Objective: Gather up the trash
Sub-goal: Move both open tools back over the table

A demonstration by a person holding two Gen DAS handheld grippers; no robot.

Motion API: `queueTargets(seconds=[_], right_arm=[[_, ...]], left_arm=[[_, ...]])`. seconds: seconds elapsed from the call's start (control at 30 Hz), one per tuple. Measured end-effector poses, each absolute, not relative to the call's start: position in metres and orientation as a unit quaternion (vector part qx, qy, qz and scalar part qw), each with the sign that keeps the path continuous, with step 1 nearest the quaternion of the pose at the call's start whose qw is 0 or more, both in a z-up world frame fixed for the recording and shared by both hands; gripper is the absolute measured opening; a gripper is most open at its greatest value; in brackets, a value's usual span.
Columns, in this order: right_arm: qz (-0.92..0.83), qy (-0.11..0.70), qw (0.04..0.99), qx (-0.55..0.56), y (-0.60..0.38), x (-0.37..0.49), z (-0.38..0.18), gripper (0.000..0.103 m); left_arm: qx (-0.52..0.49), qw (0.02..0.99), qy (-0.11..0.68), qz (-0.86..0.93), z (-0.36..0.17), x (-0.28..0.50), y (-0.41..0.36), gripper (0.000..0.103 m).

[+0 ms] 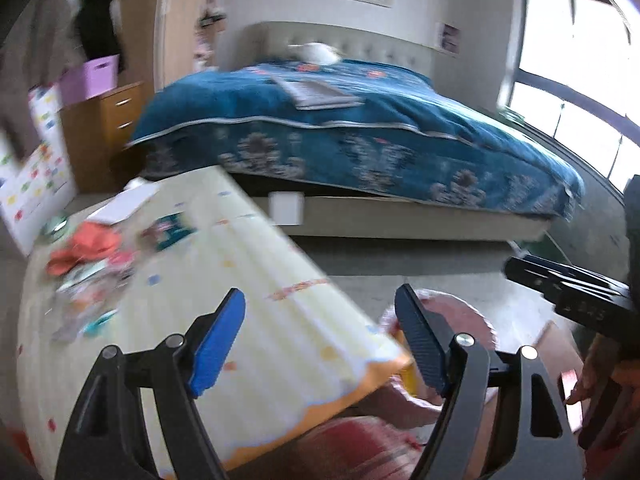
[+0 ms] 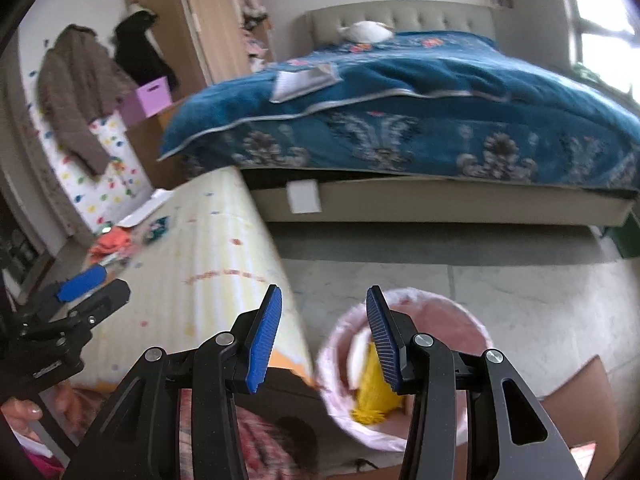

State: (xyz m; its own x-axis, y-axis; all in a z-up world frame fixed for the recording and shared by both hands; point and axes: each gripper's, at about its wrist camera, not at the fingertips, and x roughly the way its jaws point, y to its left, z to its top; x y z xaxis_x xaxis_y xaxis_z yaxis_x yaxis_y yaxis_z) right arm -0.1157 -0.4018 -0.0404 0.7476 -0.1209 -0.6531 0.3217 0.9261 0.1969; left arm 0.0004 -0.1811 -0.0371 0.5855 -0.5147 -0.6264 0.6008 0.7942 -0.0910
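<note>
A heap of wrappers and scraps [image 1: 88,256], orange, pink and teal, lies at the far left of the table with the pale yellow patterned cloth [image 1: 272,280]. My left gripper [image 1: 320,300] hangs open over the table's near corner, nothing between its blue pads. The pink-lined bin [image 2: 472,320] stands on the floor beside the table, a yellow wrapper [image 2: 376,392] inside it. My right gripper [image 2: 324,294] is open and empty above the bin's left rim. In the right wrist view the heap [image 2: 112,246] lies beyond the left gripper [image 2: 92,280]. The left wrist view shows the bin [image 1: 460,308] behind its right finger.
A bed with a blue flowered quilt [image 2: 420,92] fills the far side. A wooden cabinet with a purple box [image 1: 92,76] stands at the back left. A cardboard box [image 2: 580,392] sits against the bin. A person's hand [image 2: 20,408] shows at the lower left. Grey floor [image 2: 400,248] lies between table and bed.
</note>
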Motion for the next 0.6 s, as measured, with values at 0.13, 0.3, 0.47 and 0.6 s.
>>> queueTargets(seconds=[0.13,0.3,0.47,0.6], right_arm=[[-0.109,0.349,0.921,0.136,-0.375,-0.09,-0.036,0.046],[-0.062,0.36,0.924,0.113,-0.337,-0.057,-0.031,0.059],[-0.028,0.366,0.927,0.081,-0.295,-0.03,-0.033,0.069],[-0.002,0.37,0.927,0.063,-0.258,-0.001,-0.036,0.073]], left_arm=[[0.047,0.903,0.337,-0.264,-0.037,0.016,-0.14,0.075],[0.025,0.916,0.343,-0.207,-0.035,0.036,-0.085,0.075],[0.008,0.923,0.348,-0.163,-0.037,0.049,-0.035,0.075],[0.001,0.927,0.35,-0.135,-0.044,0.056,-0.003,0.075]])
